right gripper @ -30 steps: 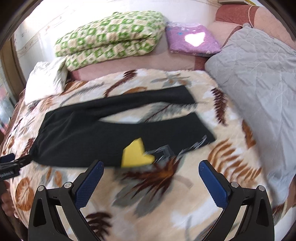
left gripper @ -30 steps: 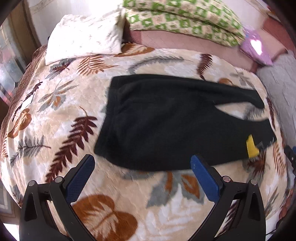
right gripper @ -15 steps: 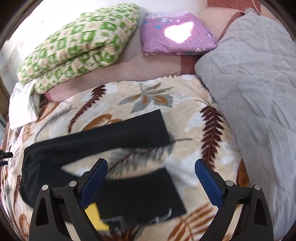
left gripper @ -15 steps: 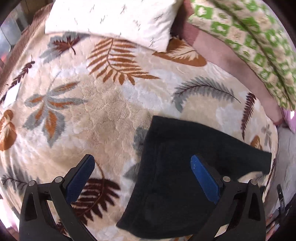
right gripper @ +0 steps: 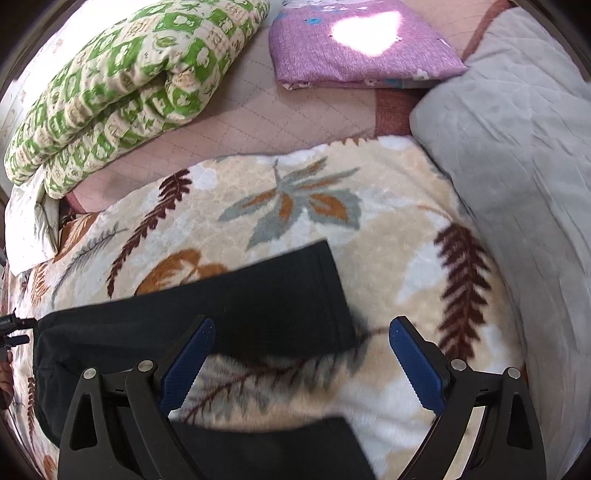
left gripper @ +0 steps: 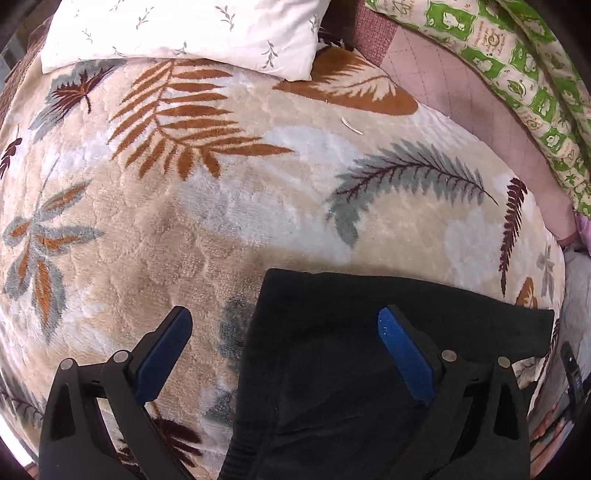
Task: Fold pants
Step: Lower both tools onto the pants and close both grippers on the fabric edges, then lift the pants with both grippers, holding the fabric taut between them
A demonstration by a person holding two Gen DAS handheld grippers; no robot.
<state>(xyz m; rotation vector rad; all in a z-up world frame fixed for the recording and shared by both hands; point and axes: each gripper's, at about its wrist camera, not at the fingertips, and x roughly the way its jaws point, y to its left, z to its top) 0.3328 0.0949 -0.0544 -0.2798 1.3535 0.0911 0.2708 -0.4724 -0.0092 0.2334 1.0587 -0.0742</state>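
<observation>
Black pants lie flat on a leaf-patterned blanket. In the left wrist view my left gripper is open, low over the far waistband corner, with one finger over the blanket and the other over the fabric. In the right wrist view the far pant leg ends in a hem between my open right gripper's fingers. The near leg lies below, partly hidden by the gripper. Neither gripper holds anything.
A white pillow lies at the far left. A green patterned quilt, a folded purple cloth and a grey quilt border the blanket. The other gripper shows at the left edge.
Both grippers have moved forward and lower over the pants. The left one now hovers at the waistband's far corner, the right one at the far leg's hem. Both stayed open.
</observation>
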